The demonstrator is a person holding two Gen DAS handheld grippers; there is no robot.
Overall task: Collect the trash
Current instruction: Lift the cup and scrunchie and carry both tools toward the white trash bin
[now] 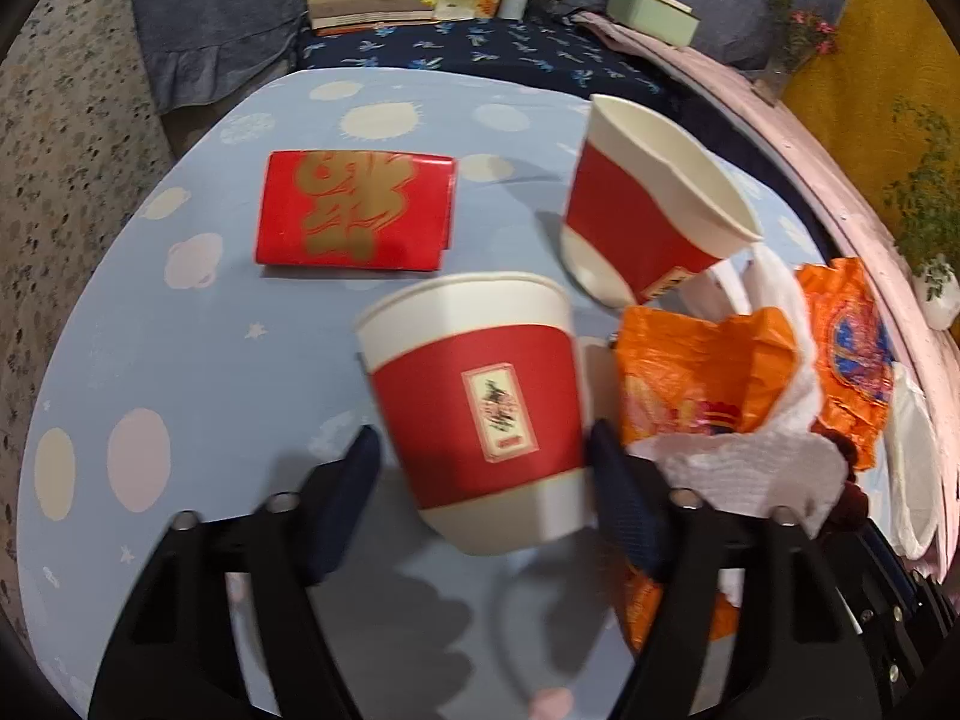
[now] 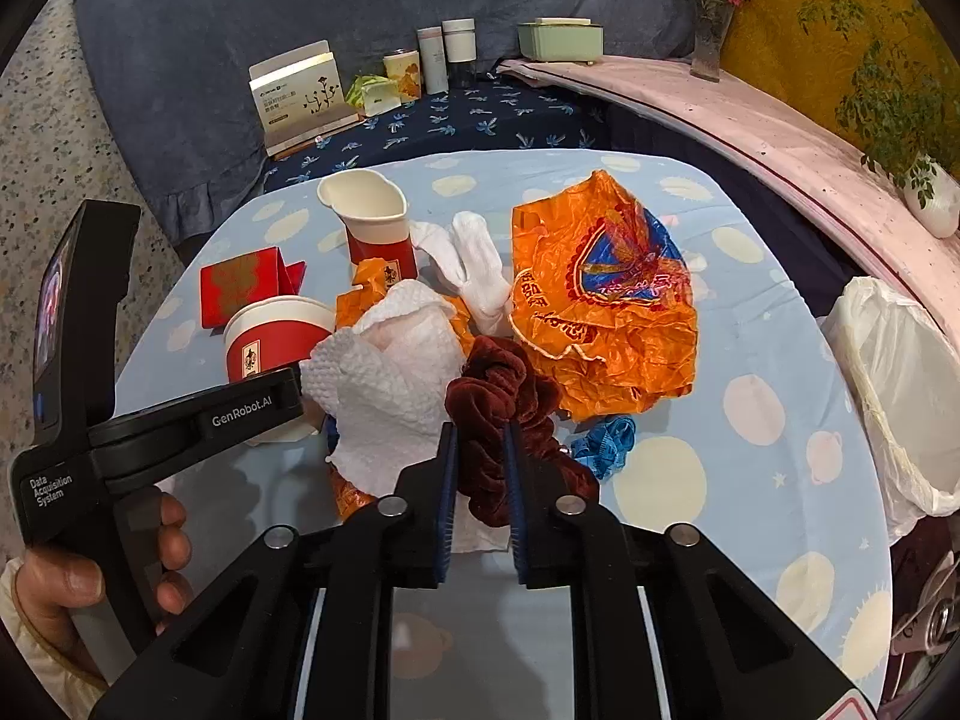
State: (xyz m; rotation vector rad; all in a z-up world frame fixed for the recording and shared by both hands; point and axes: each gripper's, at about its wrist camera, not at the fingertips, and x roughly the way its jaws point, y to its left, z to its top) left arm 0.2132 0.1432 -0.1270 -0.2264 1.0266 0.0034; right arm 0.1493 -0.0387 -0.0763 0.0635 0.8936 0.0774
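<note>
Velvet scrunchie (image 2: pixel 498 414) bunches, pinched in right claw (image 2: pixel 480 438).

the left gripper (image 1: pixel 483 468) straddles a tilted red paper cup (image 1: pixel 480 414); a red packet (image 1: pixel 355 211) at eleven o'clock; a crushed cup (image 1: pixel 651 204) at one; orange wrapper (image 1: pixel 702 378) at three.

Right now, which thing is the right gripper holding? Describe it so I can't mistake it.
On the blue spotted tablecloth, look at the trash pile's near edge. Between the white paper towel and orange plastic bag lies a dark maroon velvet scrunchie, the pile's only plush, ruffled thing, pinched by the right gripper.
</note>
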